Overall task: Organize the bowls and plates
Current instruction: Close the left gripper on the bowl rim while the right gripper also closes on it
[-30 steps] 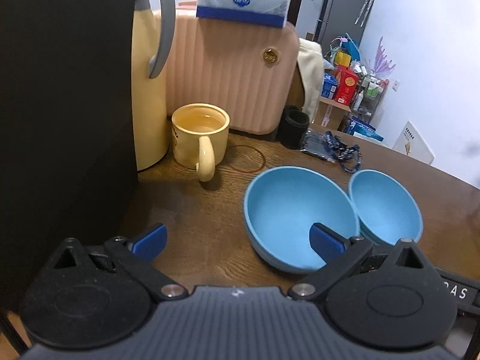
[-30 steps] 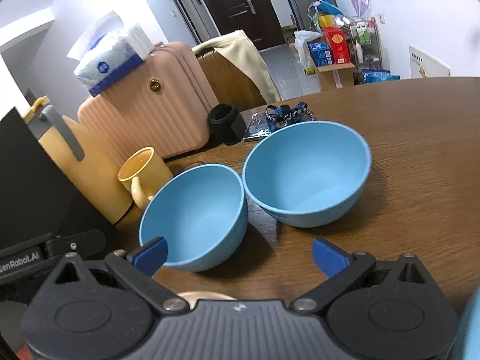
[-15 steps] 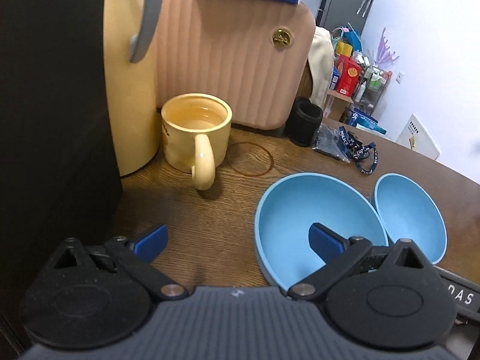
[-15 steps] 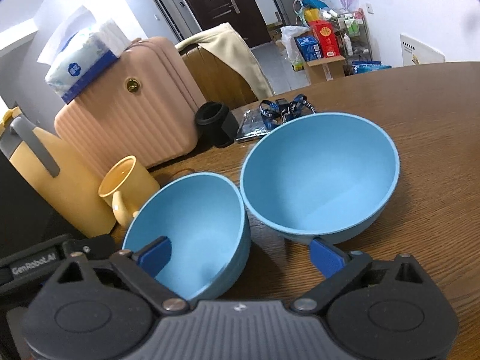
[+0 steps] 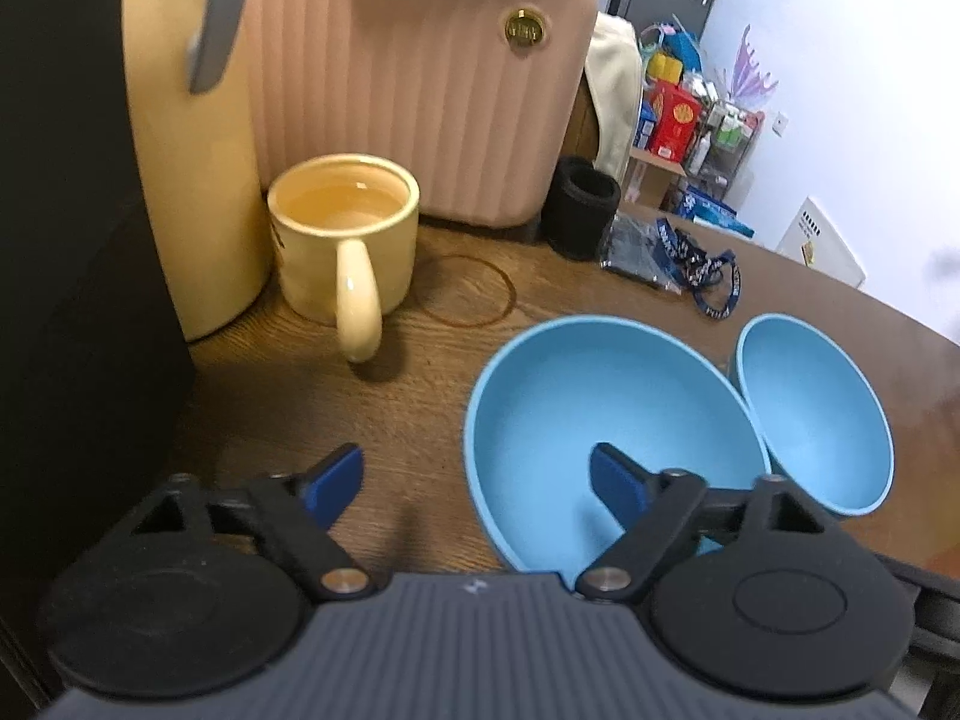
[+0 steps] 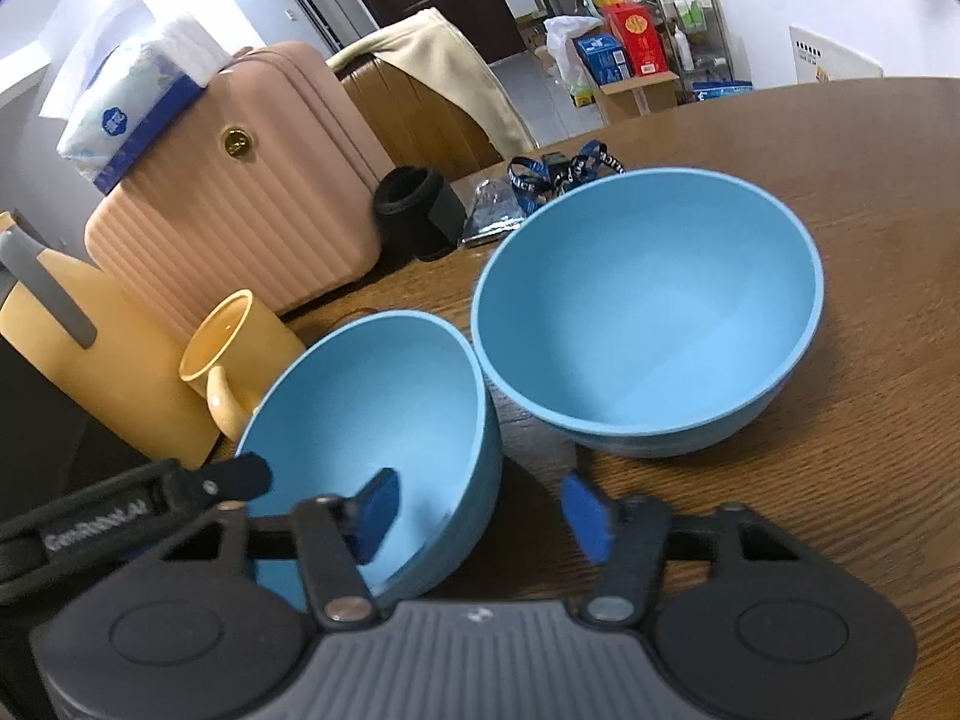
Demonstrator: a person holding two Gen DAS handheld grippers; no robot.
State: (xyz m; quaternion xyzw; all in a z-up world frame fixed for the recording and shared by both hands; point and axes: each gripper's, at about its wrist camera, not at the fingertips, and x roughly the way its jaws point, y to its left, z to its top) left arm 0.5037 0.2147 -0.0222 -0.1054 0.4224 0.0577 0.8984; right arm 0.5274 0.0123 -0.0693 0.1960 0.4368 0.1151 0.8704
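Left wrist view: both grippers (image 5: pixel 477 477) (image 6: pixel 480 507) closing astride 1 bowl (image 5: pixel 606 438) rim, not clamped; 2 bowls unstacked.

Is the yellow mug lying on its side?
No, the yellow mug stands upright on the table with liquid in it, handle toward the camera.

The right gripper (image 6: pixel 477 510), jaws closing, straddles the near wall of the smaller blue bowl (image 6: pixel 384 396); the larger blue bowl (image 6: pixel 648 312) sits just beside.
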